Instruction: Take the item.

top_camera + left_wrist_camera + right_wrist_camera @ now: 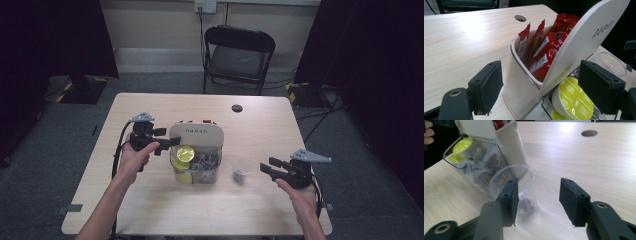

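Note:
A countertop organiser [196, 134] stands mid-table, its white lid [584, 40] tilted up. Red sachets [541, 47] fill its white rear compartment. Yellow capsules [571, 97] and clear-wrapped items lie in the transparent front bin [477, 162]. My left gripper [174, 142] reaches in from the left, and its jaws [541, 67] are shut across the compartment wall and the lid's edge. A clear plastic cup [241, 169] with something dark at its bottom [525, 206] stands right of the organiser. My right gripper [267, 165] sits just right of the cup. It is open, with nothing between its pads [510, 195].
The light wooden table [150, 200] has a round cable hole [237, 108] near its far edge. A black folding chair [239, 55] stands behind the table. Bare tabletop lies in front of the organiser and to the far left.

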Motion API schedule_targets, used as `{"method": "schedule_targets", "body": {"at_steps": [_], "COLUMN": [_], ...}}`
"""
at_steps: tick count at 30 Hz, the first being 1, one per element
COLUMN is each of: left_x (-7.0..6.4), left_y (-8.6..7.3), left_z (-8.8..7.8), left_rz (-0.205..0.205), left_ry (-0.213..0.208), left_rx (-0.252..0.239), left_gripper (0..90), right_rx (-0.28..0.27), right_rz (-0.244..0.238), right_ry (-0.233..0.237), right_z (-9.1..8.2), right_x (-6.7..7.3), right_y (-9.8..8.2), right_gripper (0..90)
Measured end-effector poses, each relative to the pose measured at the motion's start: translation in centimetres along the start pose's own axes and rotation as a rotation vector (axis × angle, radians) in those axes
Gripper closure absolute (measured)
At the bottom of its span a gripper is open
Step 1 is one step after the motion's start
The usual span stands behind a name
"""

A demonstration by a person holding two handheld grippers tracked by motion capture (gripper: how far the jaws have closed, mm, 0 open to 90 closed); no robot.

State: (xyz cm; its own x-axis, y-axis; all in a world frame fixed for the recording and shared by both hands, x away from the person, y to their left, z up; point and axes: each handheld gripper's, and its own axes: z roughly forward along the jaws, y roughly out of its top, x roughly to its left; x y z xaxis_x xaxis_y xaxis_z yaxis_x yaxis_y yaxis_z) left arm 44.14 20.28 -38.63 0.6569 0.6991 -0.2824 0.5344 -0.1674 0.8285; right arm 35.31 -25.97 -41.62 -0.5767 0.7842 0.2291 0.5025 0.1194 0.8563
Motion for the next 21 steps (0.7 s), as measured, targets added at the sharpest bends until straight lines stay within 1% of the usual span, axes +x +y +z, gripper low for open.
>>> {"method": "schedule_targets", "body": {"at_steps": [1, 4, 5, 6, 7, 8, 9, 11, 12, 14, 15, 16, 18, 21], "left_x": [0.1, 0.2, 0.3, 0.2, 0.2, 0.1, -0.1, -0.2, -0.1, 0.1, 0.2, 0.5, 1.0, 1.7], "left_y": [0.0, 0.0, 0.1, 0.1, 0.2, 0.3, 0.5, 0.8, 0.9, 1.0, 1.0, 1.0, 1.1, 1.2], "left_z": [0.0, -0.2, -0.3, -0.3, -0.5, -0.7, -0.9, -1.3, -1.5, -1.9, -2.1, -2.3, -2.8, -3.6], "left_rz": [0.000, -0.006, -0.004, -0.006, -0.002, 0.000, 0.006, 0.016, 0.009, 0.008, 0.003, 0.002, -0.012, -0.022], "left_ry": [-0.001, -0.004, -0.005, -0.008, -0.008, -0.013, -0.016, -0.022, -0.022, -0.009, -0.013, -0.007, -0.002, 0.017], "left_rx": [0.001, 0.001, 0.006, 0.008, 0.016, 0.027, 0.028, 0.010, 0.008, 0.000, -0.007, -0.009, -0.026, -0.046], "left_gripper": [19.5, 19.5, 19.5, 19.5, 19.5, 19.5, 19.5, 19.5, 19.5, 19.5, 19.5, 19.6, 19.5, 19.5], "right_rx": [0.007, 0.039, 0.060, 0.060, 0.075, 0.085, 0.093, 0.114, 0.128, 0.154, 0.165, 0.177, 0.191, 0.223], "right_rz": [0.010, 0.008, 0.012, 0.012, 0.019, 0.027, 0.028, 0.038, 0.042, 0.055, 0.049, 0.039, 0.025, -0.003], "right_ry": [0.001, -0.027, -0.050, -0.050, -0.064, -0.079, -0.094, -0.110, -0.117, -0.134, -0.150, -0.158, -0.155, -0.166], "right_z": [-0.1, -0.4, -0.4, -0.4, -0.4, -0.3, -0.3, -0.1, 0.1, 0.5, 0.8, 1.0, 1.5, 2.2], "right_x": [-0.1, -0.3, -0.6, -0.6, -0.8, -1.0, -1.3, -1.8, -2.1, -2.4, -2.5, -2.5, -2.4, -2.5], "right_y": [-0.4, -1.7, -2.5, -2.5, -2.8, -3.2, -3.5, -4.2, -4.6, -5.1, -5.2, -5.4, -5.7, -6.0], "right_gripper": [46.3, 42.1, 36.4, 36.4, 32.6, 30.4, 28.2, 25.5, 23.7, 19.5, 18.7, 16.9, 15.8, 14.8]}}
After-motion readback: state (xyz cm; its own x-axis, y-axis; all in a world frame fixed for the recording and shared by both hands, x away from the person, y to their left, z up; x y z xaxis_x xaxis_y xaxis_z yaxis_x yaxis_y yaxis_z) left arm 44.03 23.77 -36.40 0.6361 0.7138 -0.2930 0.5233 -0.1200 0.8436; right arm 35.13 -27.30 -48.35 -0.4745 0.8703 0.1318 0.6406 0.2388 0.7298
